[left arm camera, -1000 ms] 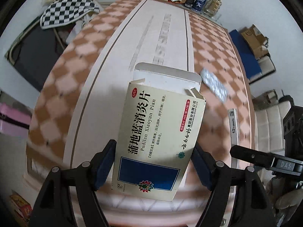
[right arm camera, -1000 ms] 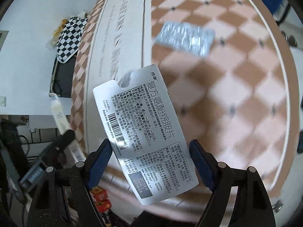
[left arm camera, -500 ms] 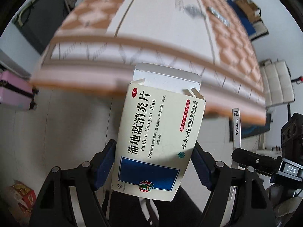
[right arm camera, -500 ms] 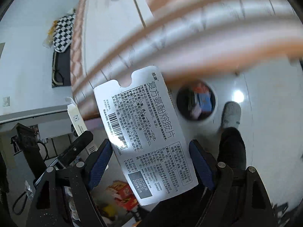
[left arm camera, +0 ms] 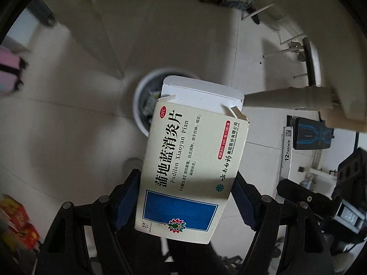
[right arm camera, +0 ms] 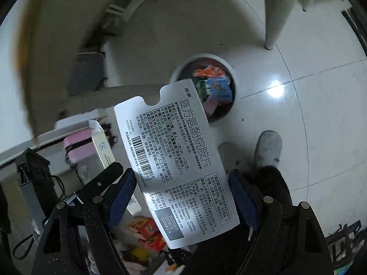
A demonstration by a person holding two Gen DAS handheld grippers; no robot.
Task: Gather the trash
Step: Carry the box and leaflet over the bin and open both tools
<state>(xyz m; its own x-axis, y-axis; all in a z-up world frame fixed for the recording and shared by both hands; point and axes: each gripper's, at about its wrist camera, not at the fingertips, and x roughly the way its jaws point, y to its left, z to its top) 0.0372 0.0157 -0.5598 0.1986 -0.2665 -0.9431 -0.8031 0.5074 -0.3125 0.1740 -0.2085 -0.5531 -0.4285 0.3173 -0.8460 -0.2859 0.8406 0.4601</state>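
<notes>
My left gripper is shut on a cream medicine box with an open top flap and a blue panel. It hangs above a round white trash bin on the floor, which the box partly hides. My right gripper is shut on a flat silver medicine carton printed with black text and a barcode. The same bin, holding colourful wrappers, lies beyond the carton's top in the right wrist view.
White tiled floor surrounds the bin. A table leg stands behind it. A person's shoe is near the bin. Red packets lie on the floor lower left. A pink case is at the far left.
Both grippers have swung away from the patterned table top and down toward the floor, still holding their boxes. The trash bin has come into view under both.
</notes>
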